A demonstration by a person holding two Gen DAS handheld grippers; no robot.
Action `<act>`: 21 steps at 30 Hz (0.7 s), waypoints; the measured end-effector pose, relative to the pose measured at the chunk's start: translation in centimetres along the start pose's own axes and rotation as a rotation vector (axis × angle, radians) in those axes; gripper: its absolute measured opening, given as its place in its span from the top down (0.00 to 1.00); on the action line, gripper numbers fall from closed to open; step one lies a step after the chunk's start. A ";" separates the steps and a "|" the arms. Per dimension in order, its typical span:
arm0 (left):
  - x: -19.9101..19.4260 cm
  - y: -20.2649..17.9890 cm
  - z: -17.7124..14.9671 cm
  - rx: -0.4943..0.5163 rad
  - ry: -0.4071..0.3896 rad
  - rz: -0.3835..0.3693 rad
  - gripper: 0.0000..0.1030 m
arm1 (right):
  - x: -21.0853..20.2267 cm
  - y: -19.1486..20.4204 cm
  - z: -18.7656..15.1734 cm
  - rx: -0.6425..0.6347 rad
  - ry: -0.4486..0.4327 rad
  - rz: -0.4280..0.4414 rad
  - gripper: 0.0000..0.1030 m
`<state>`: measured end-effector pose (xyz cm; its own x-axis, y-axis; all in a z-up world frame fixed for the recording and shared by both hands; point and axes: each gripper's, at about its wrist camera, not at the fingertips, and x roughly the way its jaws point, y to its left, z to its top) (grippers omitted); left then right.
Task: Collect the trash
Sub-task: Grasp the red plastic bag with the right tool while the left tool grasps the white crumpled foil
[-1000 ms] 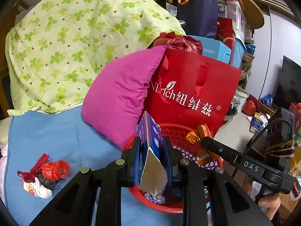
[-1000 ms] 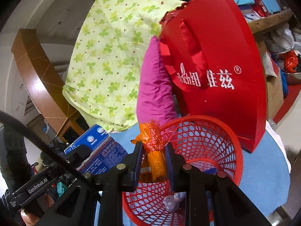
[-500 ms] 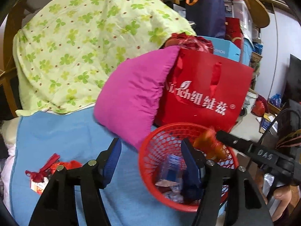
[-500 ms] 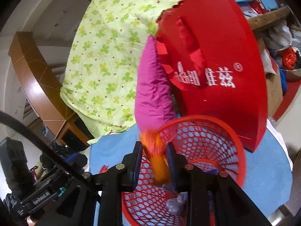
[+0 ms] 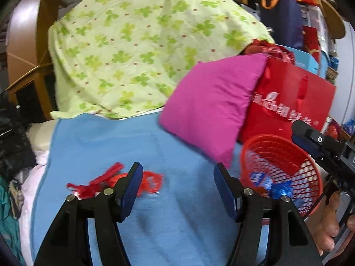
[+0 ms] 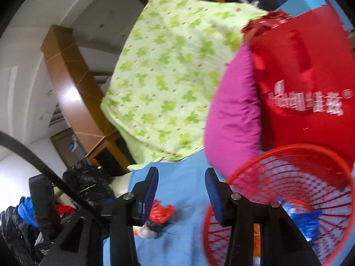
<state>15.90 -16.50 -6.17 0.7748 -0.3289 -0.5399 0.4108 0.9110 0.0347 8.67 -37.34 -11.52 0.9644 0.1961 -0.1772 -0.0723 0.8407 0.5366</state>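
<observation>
Both pairs of fingers are spread wide and hold nothing. Low in the left wrist view, the left gripper [image 5: 178, 182] hangs over a blue cloth [image 5: 111, 141], with a crumpled red wrapper [image 5: 146, 182] lying on the cloth just behind its left finger. At lower right stands a red basket [image 5: 310, 155] with blue trash [image 5: 281, 187] inside. The right gripper [image 6: 180, 187] sits bottom centre of its own view, basket [image 6: 288, 149] to its right, wrapper [image 6: 160, 214] between its fingers, lower down.

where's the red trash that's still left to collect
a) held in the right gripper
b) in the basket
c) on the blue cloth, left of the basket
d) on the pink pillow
c: the red trash lies on the blue cloth, left of the basket; the right gripper is open and empty.
</observation>
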 end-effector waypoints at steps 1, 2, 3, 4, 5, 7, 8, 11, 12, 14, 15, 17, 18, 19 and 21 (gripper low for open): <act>0.0 1.0 -0.2 -0.009 0.002 0.016 0.34 | 0.7 0.5 -0.4 -0.003 0.011 0.011 0.53; 0.0 1.9 -0.5 -0.019 0.005 0.031 0.33 | 1.6 1.2 -0.8 -0.006 0.024 0.022 0.53; 0.0 2.9 -0.8 -0.029 0.009 0.047 0.33 | 2.2 1.5 -1.1 -0.008 0.035 0.027 0.53; 0.0 3.8 -1.1 -0.038 0.012 0.059 0.33 | 3.3 2.1 -1.7 -0.013 0.055 0.032 0.53; 0.0 4.6 -1.4 -0.047 0.017 0.071 0.32 | 4.0 2.5 -2.0 -0.016 0.068 0.032 0.53; 0.2 6.8 -2.3 -0.071 0.033 0.100 0.32 | 5.5 3.1 -2.9 -0.018 0.099 0.034 0.54; 0.3 8.0 -2.8 -0.084 0.044 0.117 0.31 | 6.4 3.4 -3.4 -0.018 0.122 0.037 0.54; 0.8 11.5 -4.6 -0.139 0.073 0.164 0.31 | 9.1 4.4 -4.9 -0.026 0.192 0.026 0.54; 1.2 13.2 -5.5 -0.173 0.091 0.184 0.31 | 9.9 4.7 -5.2 -0.029 0.214 0.023 0.54; 1.7 15.7 -7.2 -0.224 0.117 0.226 0.31 | 11.9 5.3 -6.6 -0.037 0.278 0.016 0.54; 2.0 17.1 -8.1 -0.249 0.129 0.250 0.31 | 12.7 5.4 -7.2 -0.040 0.304 0.013 0.54; 2.6 18.9 -9.5 -0.286 0.148 0.289 0.31 | 14.7 5.9 -8.7 -0.050 0.372 -0.002 0.54; 2.9 19.7 -10.0 -0.303 0.156 0.298 0.31 | 15.6 6.0 -9.3 -0.051 0.403 -0.006 0.54; 3.3 20.5 -10.6 -0.328 0.164 0.301 0.31 | 16.4 6.0 -9.8 -0.048 0.427 -0.011 0.54; 3.9 21.4 -11.5 -0.357 0.169 0.304 0.31 | 18.1 5.6 -10.9 -0.021 0.481 -0.011 0.54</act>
<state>22.18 4.62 -17.15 0.7332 -0.0176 -0.6798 -0.0344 0.9974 -0.0630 22.93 -23.56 -20.67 0.7388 0.3945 -0.5465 -0.0728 0.8528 0.5172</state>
